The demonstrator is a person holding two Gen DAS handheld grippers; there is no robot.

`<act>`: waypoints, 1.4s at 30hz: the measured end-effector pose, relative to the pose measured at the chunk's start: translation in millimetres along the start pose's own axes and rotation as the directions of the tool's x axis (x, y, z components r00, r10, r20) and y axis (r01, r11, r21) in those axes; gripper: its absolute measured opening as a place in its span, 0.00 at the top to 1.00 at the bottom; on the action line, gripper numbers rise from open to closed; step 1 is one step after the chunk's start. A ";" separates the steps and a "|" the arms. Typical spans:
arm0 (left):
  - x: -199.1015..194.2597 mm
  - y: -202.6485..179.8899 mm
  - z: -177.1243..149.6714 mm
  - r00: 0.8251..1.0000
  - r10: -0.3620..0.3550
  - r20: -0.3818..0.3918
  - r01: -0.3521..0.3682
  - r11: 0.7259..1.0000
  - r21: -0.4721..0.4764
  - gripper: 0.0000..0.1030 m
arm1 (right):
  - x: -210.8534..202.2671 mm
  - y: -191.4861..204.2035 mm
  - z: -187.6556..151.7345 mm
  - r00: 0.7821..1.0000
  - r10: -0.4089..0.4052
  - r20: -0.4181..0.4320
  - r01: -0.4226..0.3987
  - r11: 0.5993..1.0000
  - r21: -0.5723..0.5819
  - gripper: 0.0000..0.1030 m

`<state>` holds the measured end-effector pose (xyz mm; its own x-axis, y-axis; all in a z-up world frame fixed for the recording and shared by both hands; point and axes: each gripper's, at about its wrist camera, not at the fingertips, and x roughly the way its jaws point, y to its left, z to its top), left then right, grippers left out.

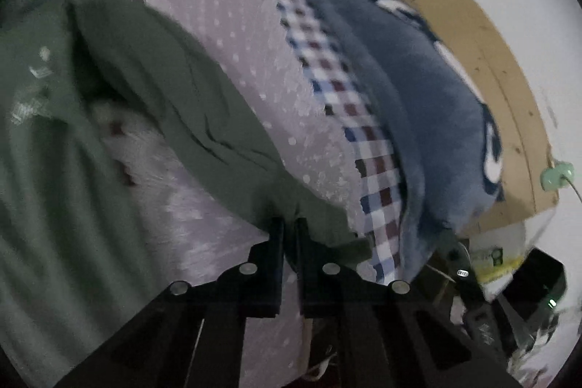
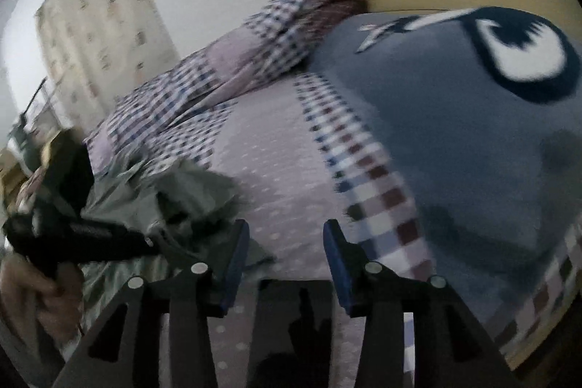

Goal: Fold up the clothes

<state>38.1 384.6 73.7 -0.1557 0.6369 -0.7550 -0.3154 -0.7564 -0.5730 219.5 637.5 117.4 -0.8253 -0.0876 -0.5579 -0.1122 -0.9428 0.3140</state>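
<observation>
One garment: green shirt (image 1: 120, 90), we see it draped on the bed cover (image 1: 218, 35), at 9 o'clock of the blue blanket (image 1: 400, 79).
Left gripper (image 1: 290, 224): pinched tight on the shirt's hem.
Right gripper (image 2: 286, 235): wide apart, holding nothing, shirt at its 9 o'clock.
Handling: we judge it light, limp, wrinkly; grab hem or corners, not mid-cloth.

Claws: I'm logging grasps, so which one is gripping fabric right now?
The left claw, shut on the green garment's edge. The right claw is open, with only bedding between its fingers.
</observation>
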 end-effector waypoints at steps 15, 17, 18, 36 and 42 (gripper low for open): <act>-194.3 64.3 11.5 0.955 0.111 0.276 -0.167 0.968 0.187 0.96 | 13.1 29.5 -4.1 0.992 0.115 -0.058 -0.119 0.990 -0.072 0.54; -203.7 89.9 13.3 0.939 0.162 0.303 -0.214 0.966 0.145 0.95 | 16.1 34.9 -4.2 0.990 0.124 -0.066 -0.129 0.988 -0.083 0.54; -203.5 107.8 14.3 0.934 0.188 0.303 -0.231 0.966 0.114 0.94 | 18.0 37.6 -4.0 0.989 0.127 -0.071 -0.133 0.987 -0.090 0.54; -180.5 241.0 -59.1 0.923 0.218 0.317 -0.204 0.976 -0.076 0.28 | 52.9 92.6 -0.3 0.978 0.165 -0.130 -0.187 0.966 -0.180 0.54; -159.1 244.0 -50.3 0.926 0.228 0.299 -0.237 0.971 -0.006 0.28 | 68.6 117.2 -0.2 0.970 0.184 -0.159 -0.215 0.953 -0.213 0.54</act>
<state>33.0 91.2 37.9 -0.4965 0.4619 -0.7350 -0.2633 -0.8869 -0.3795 149.9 520.9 115.7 -0.7329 -0.3094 -0.6059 0.1890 -0.9481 0.2556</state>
